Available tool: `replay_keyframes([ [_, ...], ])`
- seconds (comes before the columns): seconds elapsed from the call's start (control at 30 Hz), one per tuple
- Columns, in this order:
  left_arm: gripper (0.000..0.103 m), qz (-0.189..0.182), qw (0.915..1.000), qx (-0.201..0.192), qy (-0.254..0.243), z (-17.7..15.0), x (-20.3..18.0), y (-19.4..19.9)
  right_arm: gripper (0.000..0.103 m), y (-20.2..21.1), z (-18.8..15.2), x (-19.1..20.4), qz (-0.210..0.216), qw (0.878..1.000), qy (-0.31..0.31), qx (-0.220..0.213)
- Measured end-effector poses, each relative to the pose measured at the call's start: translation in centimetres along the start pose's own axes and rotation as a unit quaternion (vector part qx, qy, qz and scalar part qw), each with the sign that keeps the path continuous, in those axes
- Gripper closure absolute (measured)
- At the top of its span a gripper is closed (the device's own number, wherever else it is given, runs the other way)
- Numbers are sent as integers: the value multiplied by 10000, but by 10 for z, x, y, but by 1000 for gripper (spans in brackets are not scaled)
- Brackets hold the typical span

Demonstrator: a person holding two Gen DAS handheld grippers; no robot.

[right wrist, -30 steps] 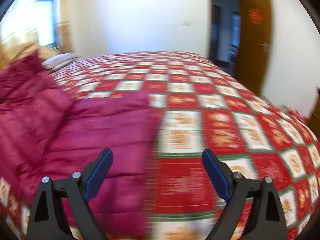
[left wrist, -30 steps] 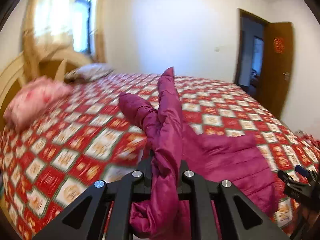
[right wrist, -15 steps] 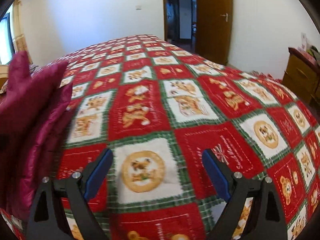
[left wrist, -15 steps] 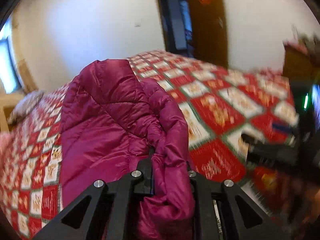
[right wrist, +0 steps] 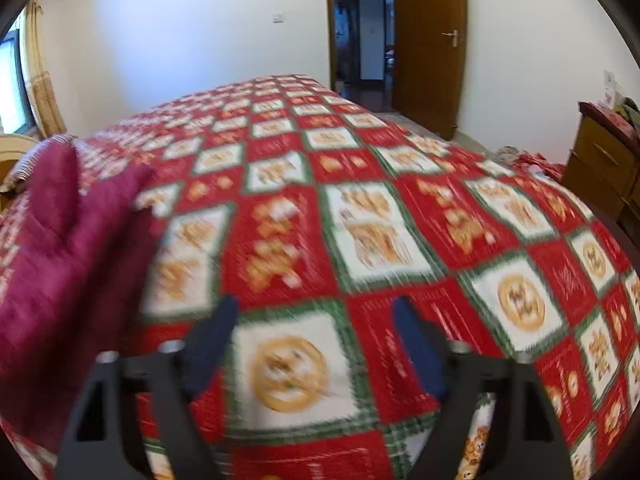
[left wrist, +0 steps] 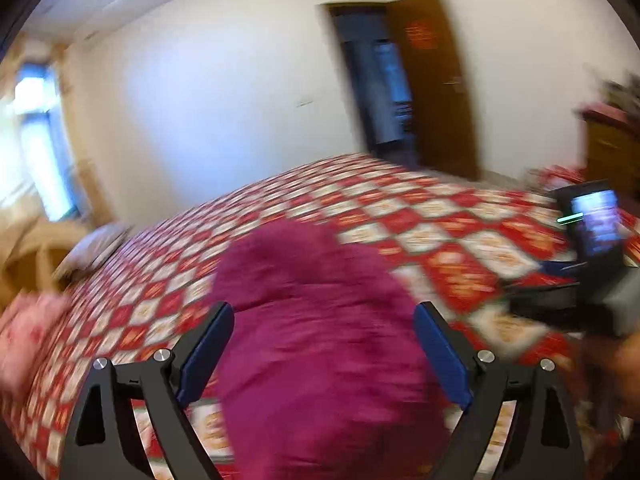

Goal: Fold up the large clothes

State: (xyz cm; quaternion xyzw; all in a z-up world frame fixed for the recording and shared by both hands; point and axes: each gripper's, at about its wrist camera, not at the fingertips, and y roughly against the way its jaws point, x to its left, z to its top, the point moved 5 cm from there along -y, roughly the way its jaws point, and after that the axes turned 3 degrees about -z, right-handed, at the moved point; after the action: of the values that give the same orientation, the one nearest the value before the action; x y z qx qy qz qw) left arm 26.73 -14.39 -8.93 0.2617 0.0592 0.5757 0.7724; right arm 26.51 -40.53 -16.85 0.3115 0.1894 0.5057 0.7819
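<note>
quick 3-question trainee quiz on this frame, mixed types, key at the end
1. True or false: the left hand-held gripper is shut on the magenta puffer jacket.
2. What lies under the right hand-held gripper? A) checked bedspread B) pillow C) jacket
3. In the right wrist view, on which side of the frame is the jacket?

Key
1. False: its jaws are open, and the jacket lies on the checked bedspread.
2. A
3. Left

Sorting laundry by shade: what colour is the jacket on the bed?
Magenta jacket, clearest in the left wrist view.
</note>
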Motion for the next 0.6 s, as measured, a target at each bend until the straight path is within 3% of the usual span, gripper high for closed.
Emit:
replay_keyframes([
  [0.07,11,523,9966,447,450,-5,42,-24,42,11,20,18,224,9997,73,-37],
  [0.1,11,761,9908,749,835,-11,70,-40,46,20,36,36,400,9990,148,-93],
  [0.2,11,1075,9773,1080,1473,-25,118,-64,50,39,67,83,689,9967,397,-174],
  [0.33,11,1482,9650,1294,1735,-31,148,-87,51,46,94,152,820,9939,737,-84],
  [0.47,11,1466,9573,1370,2082,-27,158,-109,52,21,100,213,636,9923,1060,45],
  [0.6,11,1120,9559,1327,2370,-24,156,-130,59,-16,77,219,602,9922,1061,244],
])
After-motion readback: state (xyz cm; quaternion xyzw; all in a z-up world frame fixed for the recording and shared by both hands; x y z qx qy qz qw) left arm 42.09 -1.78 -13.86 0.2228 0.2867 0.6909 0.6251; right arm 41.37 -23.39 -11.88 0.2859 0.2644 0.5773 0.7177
